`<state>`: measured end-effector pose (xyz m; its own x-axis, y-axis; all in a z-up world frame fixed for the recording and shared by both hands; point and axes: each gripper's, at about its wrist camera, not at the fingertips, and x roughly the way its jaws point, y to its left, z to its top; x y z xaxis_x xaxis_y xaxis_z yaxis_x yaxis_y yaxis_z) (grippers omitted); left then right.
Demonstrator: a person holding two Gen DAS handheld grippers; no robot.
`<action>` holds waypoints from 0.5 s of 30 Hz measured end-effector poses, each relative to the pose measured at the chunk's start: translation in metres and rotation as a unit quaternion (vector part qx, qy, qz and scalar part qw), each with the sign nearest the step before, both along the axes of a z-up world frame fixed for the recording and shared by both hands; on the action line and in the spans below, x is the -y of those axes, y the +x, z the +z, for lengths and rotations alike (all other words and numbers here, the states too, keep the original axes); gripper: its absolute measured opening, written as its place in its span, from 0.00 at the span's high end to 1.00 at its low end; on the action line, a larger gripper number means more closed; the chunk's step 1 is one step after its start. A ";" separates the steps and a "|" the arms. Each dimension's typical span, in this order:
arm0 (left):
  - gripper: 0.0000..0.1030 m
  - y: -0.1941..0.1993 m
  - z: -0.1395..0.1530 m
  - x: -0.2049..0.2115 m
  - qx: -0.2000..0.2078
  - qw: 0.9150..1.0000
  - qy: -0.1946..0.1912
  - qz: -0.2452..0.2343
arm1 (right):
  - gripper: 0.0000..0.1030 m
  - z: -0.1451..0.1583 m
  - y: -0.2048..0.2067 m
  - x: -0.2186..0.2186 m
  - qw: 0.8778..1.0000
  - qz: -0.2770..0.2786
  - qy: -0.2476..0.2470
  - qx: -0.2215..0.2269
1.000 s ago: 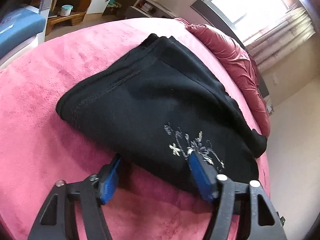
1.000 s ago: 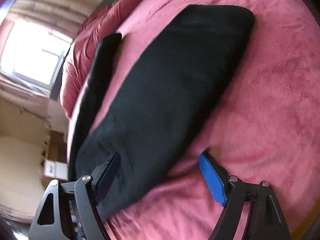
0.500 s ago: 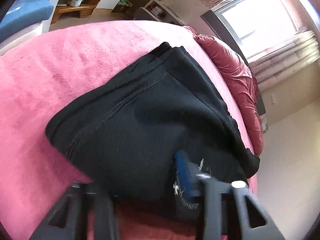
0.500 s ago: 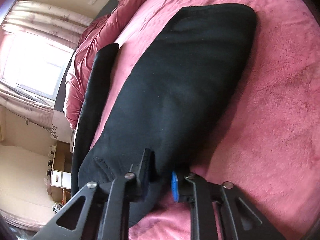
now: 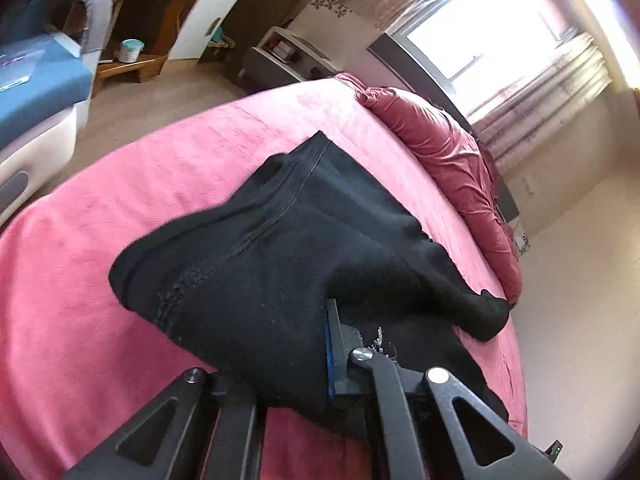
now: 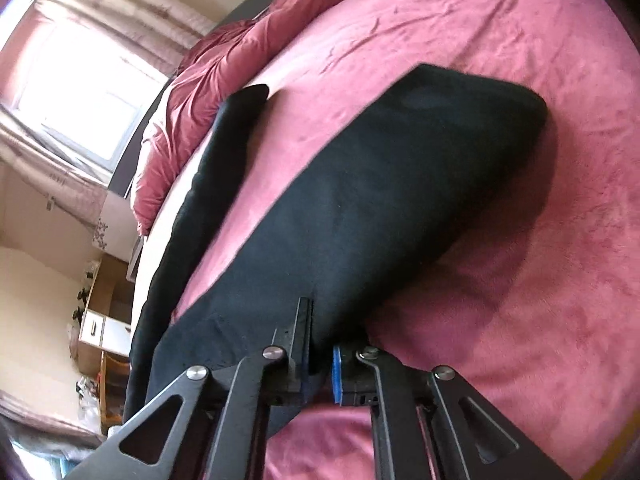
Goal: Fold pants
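Jaws on both sides are clamped onto the black pants (image 5: 256, 288), so neither one is free right now. Over on the left gripper (image 5: 320, 356), the jaws are closing, with a thick bunch of the dark fabric pinched between them; you can see one blue pad edge-on against the cloth, and the other finger is buried under the fabric. That end of the pants is lifted off the pink bed cover (image 5: 120, 200) and droops from the grip, with a seam line running across the raised part. A bit of pale embroidery (image 5: 380, 344) peeks out right beside the finger.

Right gripper (image 6: 320, 364) has its jaws drawn narrow on the near edge of the pants (image 6: 380, 208), cloth squeezed between the black finger and the blue pad. From that view the pants stretch away across the bed cover (image 6: 540, 260) as a long dark slab, and a second narrow black strip (image 6: 208, 184) runs off to the left, probably the other leg, hard to be sure. Crumpled red duvet (image 6: 224, 64) sits at the far edge by the window (image 6: 76, 92).
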<state>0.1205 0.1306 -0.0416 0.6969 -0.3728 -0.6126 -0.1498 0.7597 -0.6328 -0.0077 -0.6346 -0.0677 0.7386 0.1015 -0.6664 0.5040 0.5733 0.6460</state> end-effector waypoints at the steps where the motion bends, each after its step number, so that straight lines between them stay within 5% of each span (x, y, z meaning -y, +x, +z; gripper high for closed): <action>1: 0.94 -0.006 0.000 -0.004 -0.003 1.000 -0.004 0.003 | 0.92 0.004 -0.002 -0.003 1.000 0.004 -0.001 0.002; 15: 0.94 -0.086 -0.014 -0.043 -0.042 0.999 -0.003 0.025 | 0.92 0.009 -0.057 -0.036 0.998 0.057 -0.001 -0.030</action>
